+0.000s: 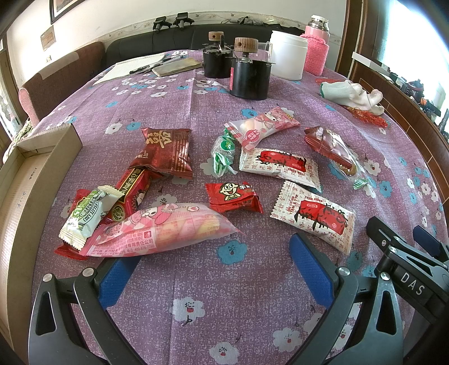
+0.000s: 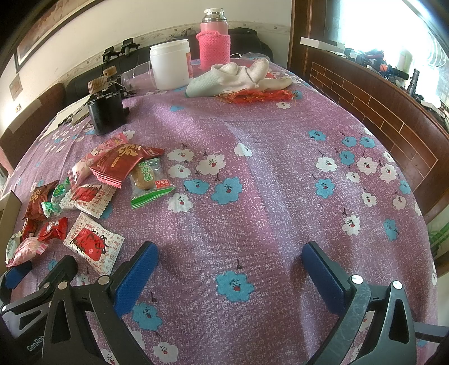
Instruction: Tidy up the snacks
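left wrist: tongs [image 1: 216, 269] spread, low

Home living room, floral tablecloth [image 2: 280, 168], dark sofa [image 1: 157, 42], pink thermos [image 2: 213, 39], framed picture [image 1: 60, 8]

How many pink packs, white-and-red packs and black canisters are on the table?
Pink packs: 2
White-and-red packs: 2
Black canisters: 2
Total: 6
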`<state>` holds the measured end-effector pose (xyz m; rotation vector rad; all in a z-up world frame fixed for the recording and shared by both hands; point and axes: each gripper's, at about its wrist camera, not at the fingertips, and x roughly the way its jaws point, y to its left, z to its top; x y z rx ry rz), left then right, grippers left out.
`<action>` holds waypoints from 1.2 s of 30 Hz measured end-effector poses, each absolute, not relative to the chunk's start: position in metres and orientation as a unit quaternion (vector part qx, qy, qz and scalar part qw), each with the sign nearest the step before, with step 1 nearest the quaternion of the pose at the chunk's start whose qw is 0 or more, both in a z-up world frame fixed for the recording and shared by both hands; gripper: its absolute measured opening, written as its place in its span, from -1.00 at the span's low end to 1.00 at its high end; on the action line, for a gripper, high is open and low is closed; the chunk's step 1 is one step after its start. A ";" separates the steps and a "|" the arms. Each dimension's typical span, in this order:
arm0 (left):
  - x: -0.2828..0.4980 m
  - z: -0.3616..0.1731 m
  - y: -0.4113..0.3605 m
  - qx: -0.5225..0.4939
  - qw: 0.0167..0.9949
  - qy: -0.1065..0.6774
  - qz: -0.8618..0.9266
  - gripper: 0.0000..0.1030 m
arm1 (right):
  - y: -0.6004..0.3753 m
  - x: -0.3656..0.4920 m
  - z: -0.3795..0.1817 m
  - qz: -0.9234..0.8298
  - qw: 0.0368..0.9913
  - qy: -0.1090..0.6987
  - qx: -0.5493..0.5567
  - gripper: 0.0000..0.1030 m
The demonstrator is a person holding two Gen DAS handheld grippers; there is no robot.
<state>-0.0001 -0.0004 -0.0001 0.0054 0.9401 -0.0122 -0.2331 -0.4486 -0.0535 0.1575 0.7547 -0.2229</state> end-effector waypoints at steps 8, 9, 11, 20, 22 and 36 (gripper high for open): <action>0.000 0.000 0.000 0.003 0.892 0.453 -0.006 1.00 | -0.449 -0.233 -0.054 -0.109 0.921 0.367 0.077 1.00; 0.000 0.000 -0.001 0.003 0.892 0.453 -0.006 1.00 | -0.449 -0.233 -0.054 -0.108 0.921 0.367 0.077 1.00; 0.000 0.000 0.000 0.003 0.892 0.453 -0.006 1.00 | -0.449 -0.233 -0.053 -0.108 0.921 0.367 0.077 1.00; 0.000 0.000 0.000 0.003 0.892 0.453 -0.006 1.00 | -0.449 -0.234 -0.054 -0.102 0.921 0.367 0.074 1.00; 0.000 0.000 -0.001 0.002 0.892 0.453 -0.006 1.00 | -0.448 -0.235 -0.054 -0.098 0.922 0.368 0.073 1.00; 0.000 0.000 0.000 0.003 0.892 0.453 -0.006 1.00 | -0.449 -0.235 -0.054 -0.099 0.922 0.368 0.072 1.00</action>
